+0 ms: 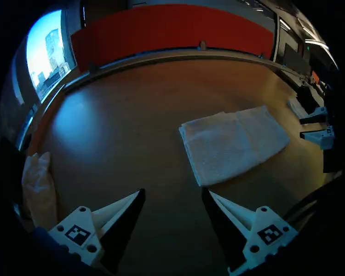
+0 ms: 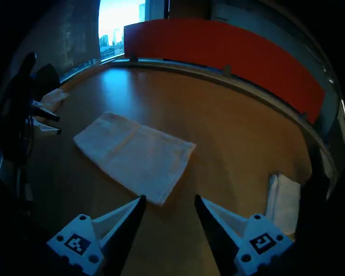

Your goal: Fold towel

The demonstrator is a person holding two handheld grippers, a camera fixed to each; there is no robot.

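Both pairs of my jaws stand wide apart, holding nothing: left gripper [image 1: 173, 191] at the bottom of the left gripper view, right gripper [image 2: 169, 198] at the bottom of the right gripper view. Beyond them a wooden table [image 1: 126, 129] runs to a red partition [image 1: 172, 27] across the top of the frame. The towel [image 1: 234, 142] lies flat on the table, centre-right in the left gripper view and centre-left in the right gripper view, one corner just ahead of my right fingertips. To fold it well, I judge, each gripper should pinch one corner of the same edge, lift together and lay it square on the opposite edge. The left gripper view brings a crumpled cloth [image 1: 37, 188] close at lower left; the right gripper view brings a small folded cloth [image 2: 285, 202] close at lower right.
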